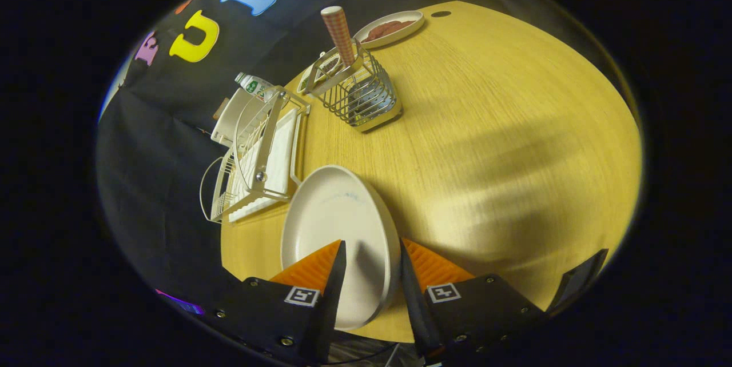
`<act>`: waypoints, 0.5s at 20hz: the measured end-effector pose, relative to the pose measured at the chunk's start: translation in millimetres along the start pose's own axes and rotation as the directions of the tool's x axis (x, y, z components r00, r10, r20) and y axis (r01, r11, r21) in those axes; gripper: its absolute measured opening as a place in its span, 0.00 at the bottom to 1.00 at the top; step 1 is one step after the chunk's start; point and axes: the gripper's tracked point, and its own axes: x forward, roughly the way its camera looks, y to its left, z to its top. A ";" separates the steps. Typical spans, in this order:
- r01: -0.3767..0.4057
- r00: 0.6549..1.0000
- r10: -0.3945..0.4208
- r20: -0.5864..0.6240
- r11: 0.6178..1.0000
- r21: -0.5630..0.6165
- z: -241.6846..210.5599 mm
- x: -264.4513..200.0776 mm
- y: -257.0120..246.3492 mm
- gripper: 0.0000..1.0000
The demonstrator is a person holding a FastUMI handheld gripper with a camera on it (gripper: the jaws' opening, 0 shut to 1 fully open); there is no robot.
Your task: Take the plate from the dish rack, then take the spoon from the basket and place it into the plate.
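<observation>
1. Plate (337, 224): white, out of the dish rack (257, 155) and lying on the wooden table (486, 144) just beside the rack's near end. Its right rim runs between the two orange fingers (311, 267).
2. Gripper (372, 250): the jaws stand apart on either side of that rim, with a visible gap at each pad, so they appear released rather than clamped; whether the rim is still lightly touched cannot be told.
3. Step in hand, as judged: leave the plate and go for the spoon. Draw straight back off the rim so the plate does not slide.
4. Basket (366, 92): wire, well beyond the plate. A checked handle (340, 35), probably the spoon's, leans out of it; grip it high and lift along its lean, clear of the wires.
5. Farther dish (392, 28): holds food; not the target.
</observation>
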 end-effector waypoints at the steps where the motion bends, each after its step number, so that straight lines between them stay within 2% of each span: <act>1: 0.004 1.000 -0.004 0.013 1.000 -0.014 0.7 -3.7 -4.6 0.54; 3: 0.033 0.998 -0.030 0.059 0.998 -0.051 6.7 -14.0 -15.1 0.54; 6: 0.080 0.972 -0.042 0.232 0.985 -0.155 34.3 -44.6 -14.7 0.54; 8: 0.119 0.929 -0.027 0.368 0.966 -0.231 61.3 -68.2 -4.9 0.54; 10: 0.174 0.870 -0.008 0.493 0.941 -0.291 89.5 -90.1 7.2 0.54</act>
